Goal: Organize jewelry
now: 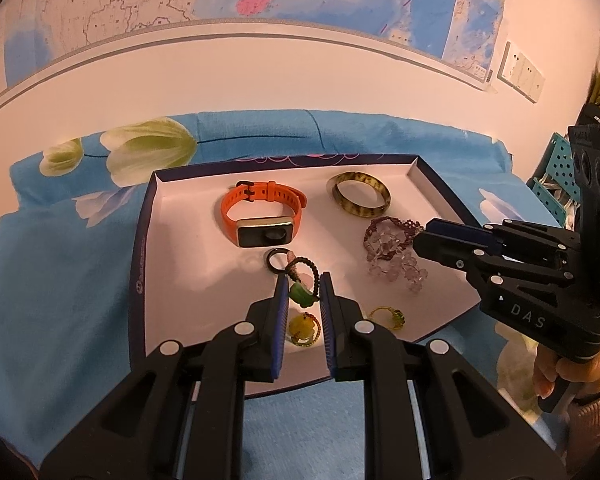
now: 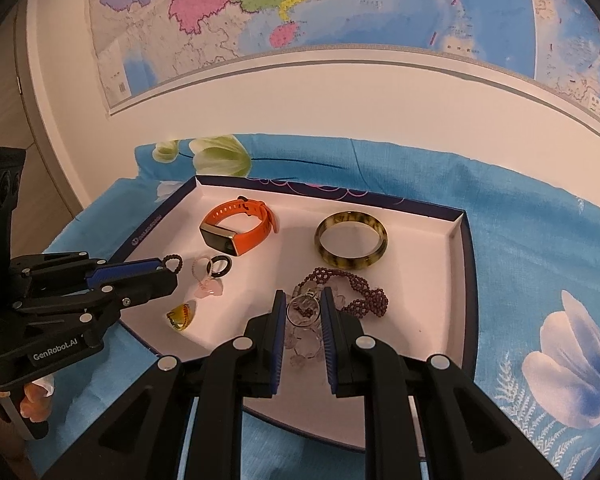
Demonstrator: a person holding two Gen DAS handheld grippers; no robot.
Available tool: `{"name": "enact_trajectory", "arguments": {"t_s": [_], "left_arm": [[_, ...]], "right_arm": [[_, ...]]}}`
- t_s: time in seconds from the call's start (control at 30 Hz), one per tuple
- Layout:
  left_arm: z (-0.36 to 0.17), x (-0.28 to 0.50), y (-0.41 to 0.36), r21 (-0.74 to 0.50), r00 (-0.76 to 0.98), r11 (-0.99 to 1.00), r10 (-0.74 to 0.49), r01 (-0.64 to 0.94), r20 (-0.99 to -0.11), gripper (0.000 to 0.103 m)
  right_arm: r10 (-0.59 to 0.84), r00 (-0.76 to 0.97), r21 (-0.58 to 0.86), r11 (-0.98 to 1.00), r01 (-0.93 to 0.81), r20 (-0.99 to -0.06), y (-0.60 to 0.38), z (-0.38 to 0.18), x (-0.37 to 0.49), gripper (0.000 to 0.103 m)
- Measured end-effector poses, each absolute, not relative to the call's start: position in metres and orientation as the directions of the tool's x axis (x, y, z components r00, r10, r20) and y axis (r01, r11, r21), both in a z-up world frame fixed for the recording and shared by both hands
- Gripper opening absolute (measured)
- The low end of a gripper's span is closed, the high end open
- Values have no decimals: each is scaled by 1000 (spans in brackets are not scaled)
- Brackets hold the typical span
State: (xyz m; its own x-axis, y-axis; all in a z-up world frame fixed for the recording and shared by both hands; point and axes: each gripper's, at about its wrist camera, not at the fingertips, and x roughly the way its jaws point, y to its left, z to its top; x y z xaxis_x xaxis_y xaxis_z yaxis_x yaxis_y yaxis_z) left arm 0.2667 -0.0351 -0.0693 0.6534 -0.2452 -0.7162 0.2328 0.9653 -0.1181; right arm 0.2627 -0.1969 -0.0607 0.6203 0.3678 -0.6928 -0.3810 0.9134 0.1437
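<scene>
A white-lined tray with a dark blue rim holds the jewelry. My left gripper is shut on a green jade pendant, and its dark cord loop sticks out past the tips. Beneath it lie a yellow amber pendant and a black ring. My right gripper is shut on a thin silver ring, above a clear crystal bracelet and a dark red beaded bracelet. An orange smart band and a mottled bangle lie at the back.
A gold ring with a green stone lies near the tray's front right; a pink pendant lies by the black ring. The tray rests on a blue floral cloth. A map hangs on the wall behind, and a teal perforated basket stands at the right.
</scene>
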Motion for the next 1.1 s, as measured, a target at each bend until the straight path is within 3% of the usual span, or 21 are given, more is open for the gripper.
{"name": "enact_trajectory", "arguments": {"t_s": [0.7, 0.9, 1.0, 1.1], "left_arm": [[-90, 287, -38, -116, 609, 972, -218, 203, -762, 19], [-90, 286, -35, -118, 615, 974, -214, 193, -759, 37], [-83, 279, -34, -122, 633, 972, -222, 199, -742, 44], [-75, 270, -31, -118, 658, 973, -220, 197, -720, 54]], "right_arm": [[340, 579, 152, 925, -348, -741, -193, -78, 283, 16], [338, 581, 160, 928, -336, -741, -195, -78, 282, 23], [345, 600, 166, 928, -334, -722, -199, -72, 276, 36], [354, 613, 173, 926, -336, -706, -202, -66, 269, 41]]}}
